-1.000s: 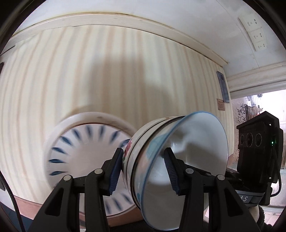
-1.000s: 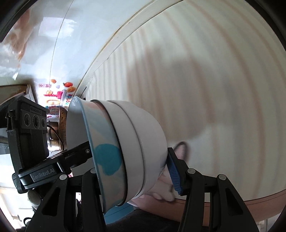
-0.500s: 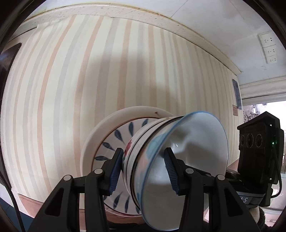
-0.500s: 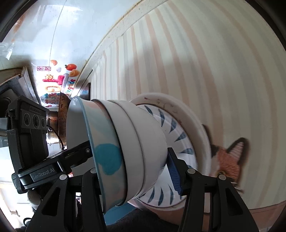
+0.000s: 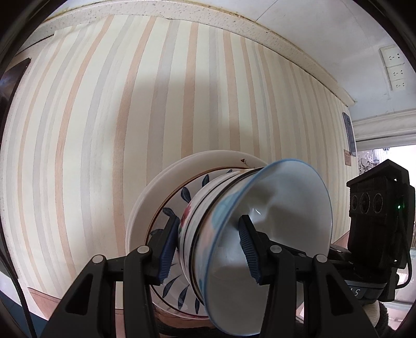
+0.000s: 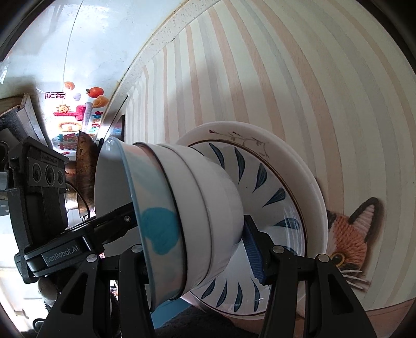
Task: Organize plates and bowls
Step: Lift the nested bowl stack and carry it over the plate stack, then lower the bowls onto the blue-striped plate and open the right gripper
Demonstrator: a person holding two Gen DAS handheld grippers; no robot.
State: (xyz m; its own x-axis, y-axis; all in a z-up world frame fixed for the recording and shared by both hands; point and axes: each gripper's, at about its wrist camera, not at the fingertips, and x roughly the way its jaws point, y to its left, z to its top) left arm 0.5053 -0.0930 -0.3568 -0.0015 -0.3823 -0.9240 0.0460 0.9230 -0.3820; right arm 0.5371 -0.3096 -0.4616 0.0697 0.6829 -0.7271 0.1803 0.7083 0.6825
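Observation:
A stack of nested bowls (image 5: 275, 208), the innermost with a blue rim, is gripped from two opposite sides. My left gripper (image 5: 208, 249) is shut on its wall, one pad outside and one inside. My right gripper (image 6: 192, 247) is shut on the far side of the bowl stack (image 6: 208, 197); its right pad (image 6: 253, 252) presses the outer wall and its left finger is hidden inside. The stack's base is right over a blue-leaf plate (image 6: 270, 182) lying on a larger white plate (image 6: 309, 187); whether they touch I cannot tell. In the left wrist view the white plate (image 5: 156, 197) shows behind the bowls.
A striped tablecloth (image 5: 104, 130) covers the table, with a cat picture (image 6: 351, 234) just right of the plates. A speckled table edge (image 5: 182, 13) runs along the back wall. Wall sockets (image 5: 392, 67) are at the upper right. A dark pan (image 6: 83, 169) stands beyond the bowls.
Both grippers carried the bowl stack sideways and down over the tablecloth. The plates, first off to one side, now lie directly behind the stack. The grips are unchanged.

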